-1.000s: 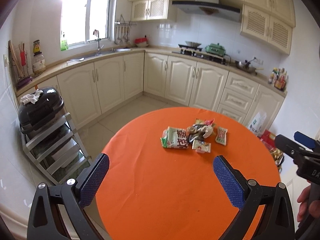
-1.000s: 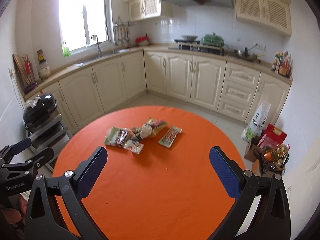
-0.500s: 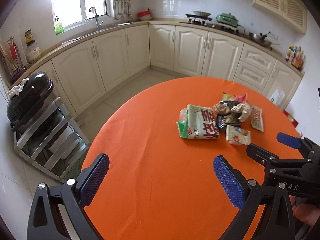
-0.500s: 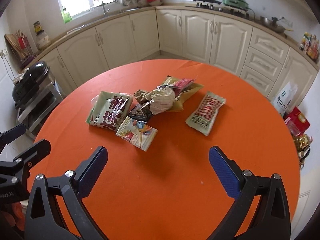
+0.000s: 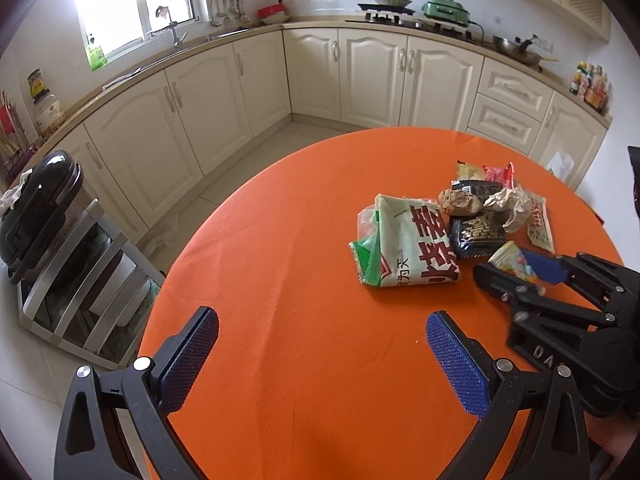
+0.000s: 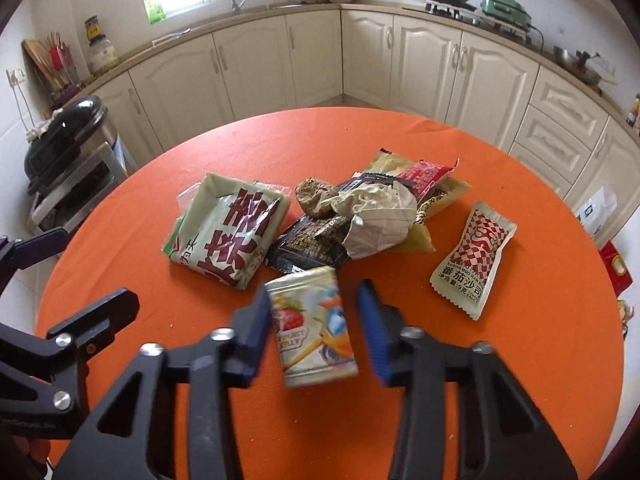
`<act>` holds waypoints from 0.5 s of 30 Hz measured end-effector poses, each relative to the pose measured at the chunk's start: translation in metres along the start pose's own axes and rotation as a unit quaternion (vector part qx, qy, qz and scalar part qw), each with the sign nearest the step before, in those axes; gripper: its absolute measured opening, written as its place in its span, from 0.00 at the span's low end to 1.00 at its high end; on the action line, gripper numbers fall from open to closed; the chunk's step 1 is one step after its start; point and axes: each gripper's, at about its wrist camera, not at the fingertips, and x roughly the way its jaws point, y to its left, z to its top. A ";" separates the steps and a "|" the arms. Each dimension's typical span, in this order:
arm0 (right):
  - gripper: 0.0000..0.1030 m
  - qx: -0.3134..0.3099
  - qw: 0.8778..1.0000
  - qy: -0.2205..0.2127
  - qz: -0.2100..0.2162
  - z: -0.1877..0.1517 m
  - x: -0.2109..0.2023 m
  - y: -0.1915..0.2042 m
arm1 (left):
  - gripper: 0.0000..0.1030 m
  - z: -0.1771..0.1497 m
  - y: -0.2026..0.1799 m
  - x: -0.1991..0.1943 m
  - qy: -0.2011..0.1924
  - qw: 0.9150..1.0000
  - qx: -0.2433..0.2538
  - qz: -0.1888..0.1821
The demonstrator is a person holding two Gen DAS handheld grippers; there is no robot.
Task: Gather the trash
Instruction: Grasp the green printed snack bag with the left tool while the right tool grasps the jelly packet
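Note:
A pile of snack wrappers lies on the round orange table [image 6: 520, 360]. A small fruit jelly packet [image 6: 314, 330] lies between the blue pads of my right gripper [image 6: 316, 326], whose jaws are partly closed around it with small gaps on both sides. Behind it lie a large green wrapper [image 6: 228, 232], a black wrapper [image 6: 308, 246], crumpled paper [image 6: 378, 216] and a ketchup sachet [image 6: 472, 256]. My left gripper [image 5: 322, 354] is open and empty over bare table, left of the pile; the green wrapper [image 5: 408, 252] and right gripper [image 5: 520, 276] show there.
A metal rack with a black appliance [image 5: 40, 196] stands on the floor left of the table. Cream kitchen cabinets [image 5: 360, 76] line the walls behind. A red box [image 6: 616, 268] sits on the floor at the right.
Both grippers moved forward and down toward the pile. My right gripper came around the jelly packet and its jaws narrowed from wide open. My left gripper stayed open.

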 end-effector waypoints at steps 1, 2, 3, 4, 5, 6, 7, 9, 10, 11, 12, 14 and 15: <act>0.29 0.007 1.000 0.000 0.005 -0.001 -0.001 -0.003 | 0.99 0.001 -0.002 0.003 0.001 1.000 0.003 -0.002; 0.29 0.007 1.000 0.001 0.004 -0.002 -0.003 -0.006 | 0.99 0.001 -0.004 0.006 0.002 1.000 0.005 -0.003; 0.29 0.008 1.000 0.000 0.002 -0.004 -0.004 -0.008 | 0.99 0.000 -0.006 0.008 0.002 1.000 0.008 -0.005; 0.29 0.014 1.000 0.000 0.005 -0.006 -0.006 -0.011 | 0.99 0.000 -0.007 0.009 0.002 1.000 0.010 -0.007; 0.29 0.018 1.000 0.001 0.008 -0.007 -0.008 -0.014 | 0.99 0.008 -0.011 0.015 0.001 1.000 0.013 -0.009; 0.29 0.018 1.000 0.002 0.006 -0.009 -0.010 -0.017 | 0.99 0.004 -0.015 0.016 0.001 1.000 0.016 -0.011; 0.29 0.017 1.000 0.004 0.004 -0.011 -0.012 -0.019 | 0.99 0.008 -0.020 0.020 0.003 1.000 0.020 -0.013; 0.29 0.012 1.000 0.006 0.008 -0.014 -0.013 -0.023 | 0.99 0.013 -0.024 0.028 0.007 1.000 0.027 -0.013; 0.29 0.008 1.000 0.005 0.004 -0.015 -0.014 -0.023 | 0.99 0.007 -0.023 0.027 0.007 0.999 0.030 -0.010; 0.29 0.003 1.000 0.005 0.002 -0.016 -0.014 -0.023 | 0.99 0.011 -0.026 0.032 0.005 0.999 0.033 -0.008; 0.29 -0.003 1.000 0.005 -0.001 -0.017 -0.015 -0.022 | 0.99 0.014 -0.029 0.038 0.007 0.999 0.034 -0.006; 0.29 -0.004 1.000 0.006 -0.002 -0.018 -0.016 -0.022 | 0.99 0.016 -0.033 0.049 0.016 0.999 0.038 -0.005; 0.29 0.000 1.000 0.006 0.001 -0.018 -0.016 -0.023 | 0.99 0.019 -0.035 0.058 0.023 0.999 0.041 -0.006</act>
